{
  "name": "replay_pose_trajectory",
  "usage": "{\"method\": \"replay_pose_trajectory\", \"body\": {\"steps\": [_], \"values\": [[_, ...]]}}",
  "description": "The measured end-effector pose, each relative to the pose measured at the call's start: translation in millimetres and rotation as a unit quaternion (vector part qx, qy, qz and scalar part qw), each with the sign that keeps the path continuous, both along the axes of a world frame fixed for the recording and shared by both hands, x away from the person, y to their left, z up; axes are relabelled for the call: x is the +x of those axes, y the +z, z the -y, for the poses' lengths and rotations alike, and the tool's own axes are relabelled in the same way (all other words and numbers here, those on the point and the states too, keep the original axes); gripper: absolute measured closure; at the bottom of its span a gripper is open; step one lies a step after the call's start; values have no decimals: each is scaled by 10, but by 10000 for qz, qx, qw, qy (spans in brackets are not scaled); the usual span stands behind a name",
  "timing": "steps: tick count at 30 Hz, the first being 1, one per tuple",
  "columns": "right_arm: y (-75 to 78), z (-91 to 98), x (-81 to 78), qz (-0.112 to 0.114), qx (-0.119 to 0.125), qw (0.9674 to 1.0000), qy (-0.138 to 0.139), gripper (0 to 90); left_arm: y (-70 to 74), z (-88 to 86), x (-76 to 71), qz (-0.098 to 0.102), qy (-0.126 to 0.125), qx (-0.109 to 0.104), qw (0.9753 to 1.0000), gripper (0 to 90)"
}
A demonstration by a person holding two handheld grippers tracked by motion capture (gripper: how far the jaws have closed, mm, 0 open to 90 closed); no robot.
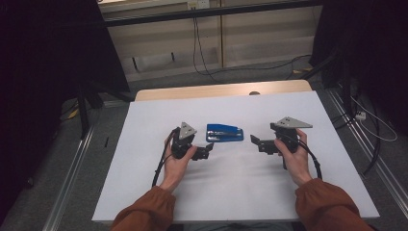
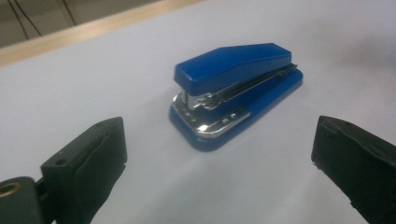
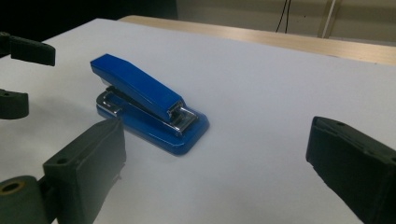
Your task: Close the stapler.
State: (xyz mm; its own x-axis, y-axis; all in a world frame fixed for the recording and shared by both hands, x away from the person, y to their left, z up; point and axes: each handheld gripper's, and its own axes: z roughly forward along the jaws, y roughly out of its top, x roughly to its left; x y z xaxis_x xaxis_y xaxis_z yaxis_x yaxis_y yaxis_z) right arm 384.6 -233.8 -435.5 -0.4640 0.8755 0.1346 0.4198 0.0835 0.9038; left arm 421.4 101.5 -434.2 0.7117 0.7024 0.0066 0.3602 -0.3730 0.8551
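White table sheet [image 1: 231, 192] spread flat. Blue stapler [image 1: 224, 132] lies mid-sheet, shut, chrome nose toward the right gripper [image 1: 256, 142]; no brand mark readable, perhaps too dim. Left gripper [image 1: 208, 150] just beside stapler's near-left end, right gripper near the stapler's other end; both gape empty, touching nothing.

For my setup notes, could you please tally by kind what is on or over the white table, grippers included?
Blue stapler: 1
Grippers: 2, the left gripper and the right gripper, both open, one at each end of the stapler
Total: 3
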Motion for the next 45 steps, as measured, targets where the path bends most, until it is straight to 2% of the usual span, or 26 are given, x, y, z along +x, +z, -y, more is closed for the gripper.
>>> {"method": "replay_pose_trajectory", "body": {"steps": [2,5,8,10,12,15,18,21,25,28,30,33,35,40,45], "values": [[21,21,-50,56,-24,10000,-61,49,16,-56,-5,-31,40,-44,10000,35],[24,54,-109,110,-71,9999,-112,49,36,-130,-49,49,148,-181,9997,34],[1,86,-156,24,12,9999,-141,49,40,-187,-100,106,209,-257,9994,34],[-13,96,-179,43,-51,9998,-200,49,35,-223,-134,107,219,-314,9992,34],[-1,103,-205,137,-140,9992,-361,50,25,-278,-168,37,218,-245,9995,34],[30,115,-241,219,-124,9988,-429,45,21,-347,-218,99,312,-307,9990,34],[22,117,-292,205,-164,9987,-431,42,50,-408,-272,158,370,-366,9985,33],[18,128,-345,175,-22,9987,-483,28,54,-451,-334,246,470,-390,9978,33],[35,157,-405,293,-97,9977,-611,27,100,-502,-395,237,541,-485,9971,33],[67,193,-450,353,-145,9970,-676,29,155,-555,-438,205,576,-730,9955,35],[96,233,-482,414,-151,9964,-721,31,180,-591,-479,379,596,-584,9958,36],[89,295,-547,416,-179,9960,-771,31,194,-640,-539,393,613,-613,9955,35],[76,328,-590,387,-190,9960,-788,31,191,-640,-605,521,619,-553,9952,35],[71,378,-691,441,-272,9952,-829,29,194,-680,-742,582,540,-496,9956,37],[36,407,-797,494,-389,9946,-823,30,186,-780,-820,571,641,-474,9952,35]]}}
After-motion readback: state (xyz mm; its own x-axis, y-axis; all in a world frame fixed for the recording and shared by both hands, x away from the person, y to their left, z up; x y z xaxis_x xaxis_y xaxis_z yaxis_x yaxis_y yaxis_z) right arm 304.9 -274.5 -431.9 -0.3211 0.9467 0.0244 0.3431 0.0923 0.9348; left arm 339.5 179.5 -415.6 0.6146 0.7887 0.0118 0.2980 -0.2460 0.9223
